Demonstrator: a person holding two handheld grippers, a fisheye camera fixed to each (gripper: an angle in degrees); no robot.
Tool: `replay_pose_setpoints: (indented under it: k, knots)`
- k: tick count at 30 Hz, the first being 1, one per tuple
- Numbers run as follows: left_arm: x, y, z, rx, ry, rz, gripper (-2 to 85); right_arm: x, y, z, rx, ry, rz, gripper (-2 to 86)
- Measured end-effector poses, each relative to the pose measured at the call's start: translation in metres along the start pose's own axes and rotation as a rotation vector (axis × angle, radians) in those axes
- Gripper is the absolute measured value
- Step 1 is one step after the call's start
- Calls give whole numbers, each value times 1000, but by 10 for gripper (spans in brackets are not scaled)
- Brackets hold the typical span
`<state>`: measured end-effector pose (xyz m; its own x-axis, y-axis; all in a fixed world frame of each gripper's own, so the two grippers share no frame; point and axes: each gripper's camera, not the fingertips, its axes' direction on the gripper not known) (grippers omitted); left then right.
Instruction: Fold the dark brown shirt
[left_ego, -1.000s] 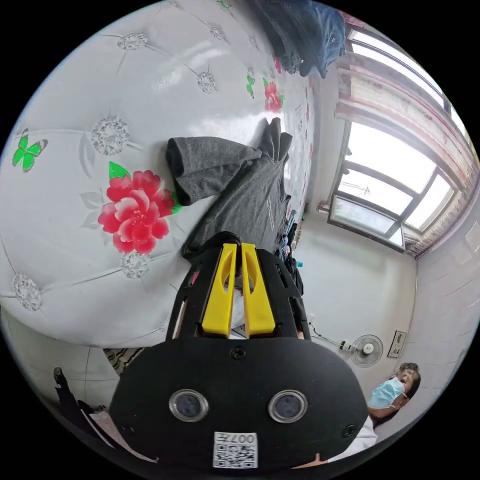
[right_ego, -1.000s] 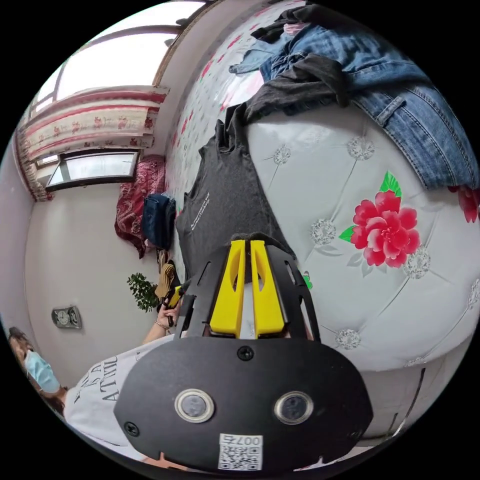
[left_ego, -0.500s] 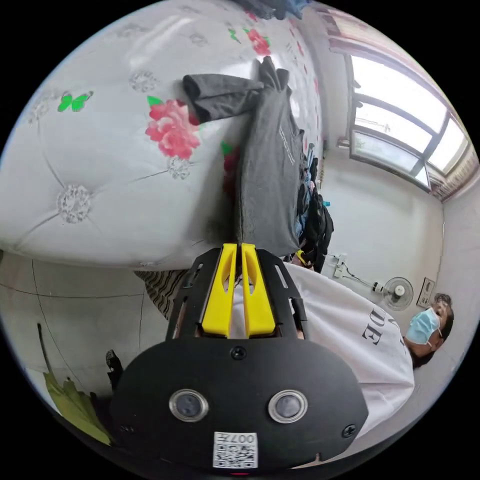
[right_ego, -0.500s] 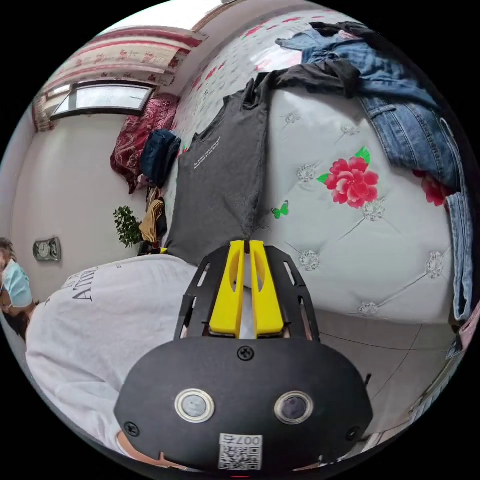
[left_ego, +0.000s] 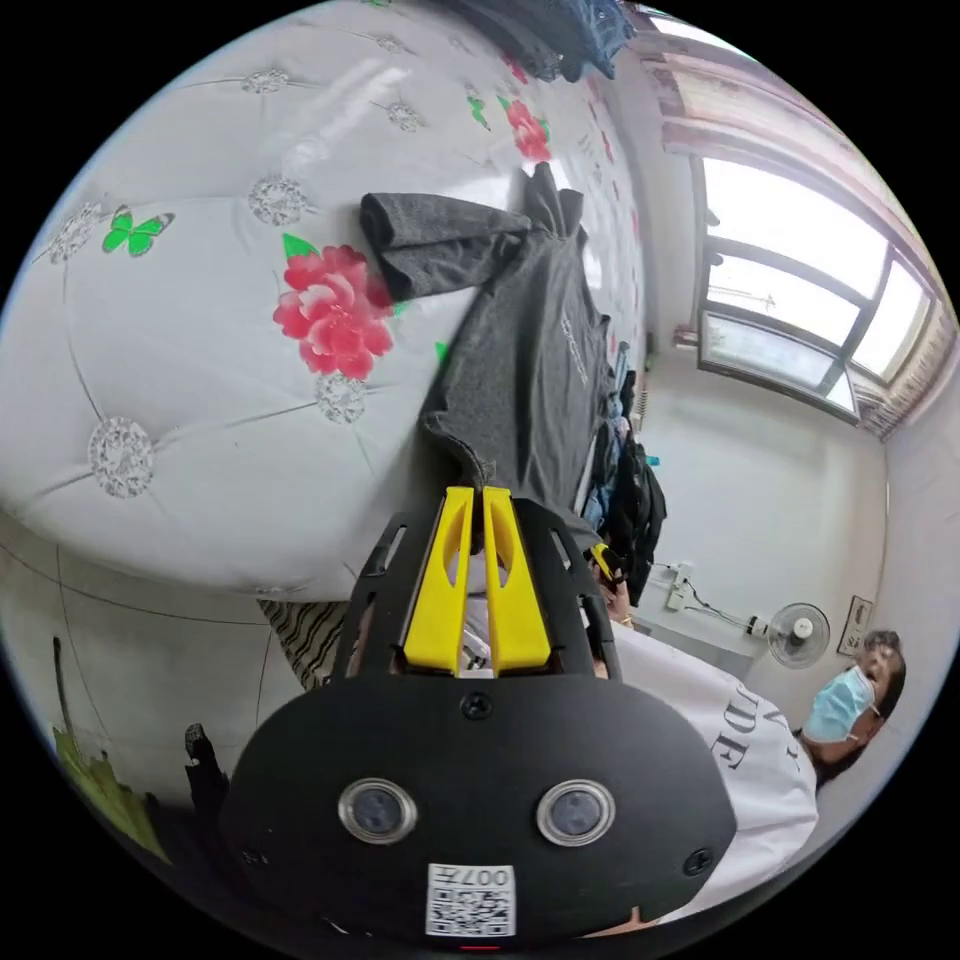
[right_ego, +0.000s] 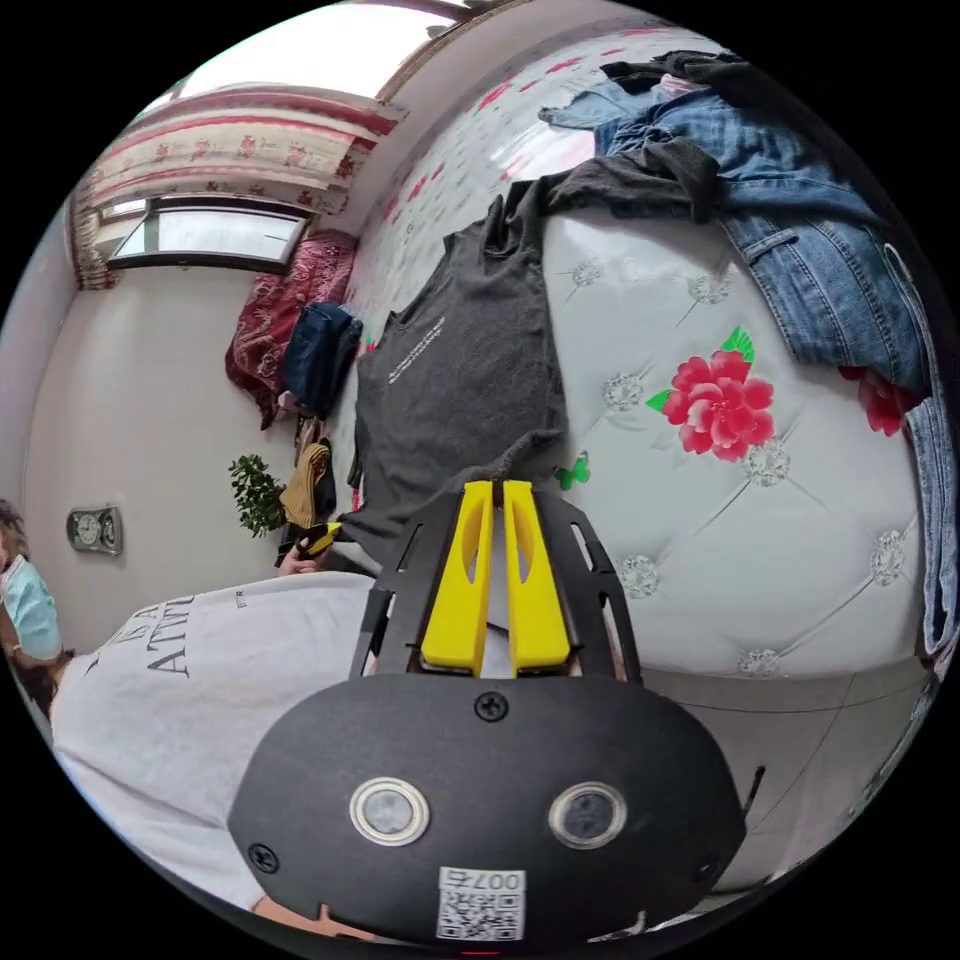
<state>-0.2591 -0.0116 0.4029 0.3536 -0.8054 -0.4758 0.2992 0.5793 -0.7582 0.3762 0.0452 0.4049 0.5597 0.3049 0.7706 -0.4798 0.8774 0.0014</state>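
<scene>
We hold the dark brown shirt (left_ego: 530, 350) by its hem, one corner in each tool: the left gripper (left_ego: 477, 492) has its yellow jaws pressed together on a bunched corner, and the right gripper (right_ego: 498, 485) is likewise clamped on the other corner. From each gripper the shirt runs away toward twelve o'clock, its long axis pointing across the quilted bed (left_ego: 190, 400) to the collar, with one sleeve (left_ego: 430, 240) splayed toward ten o'clock in the left gripper view. Neither hand is nearer; the hem is shared. Against half a second ago, the fabric hangs slacker, the hem sagging lower, closer to the bed instead of being stretched taut.
</scene>
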Motion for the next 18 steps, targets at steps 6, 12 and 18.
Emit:
replay_pose_setpoints:
  k: [6,12,18]
  knots:
    - [-8,-23,19,69,64,-115,-8,4,-27,42,4,11,101,2]
    - [-12,-16,13,72,67,-112,-8,-28,-9,26,105,171,-7,19]
    - [-23,-10,4,66,90,-107,-7,-156,41,66,-26,400,-646,42]
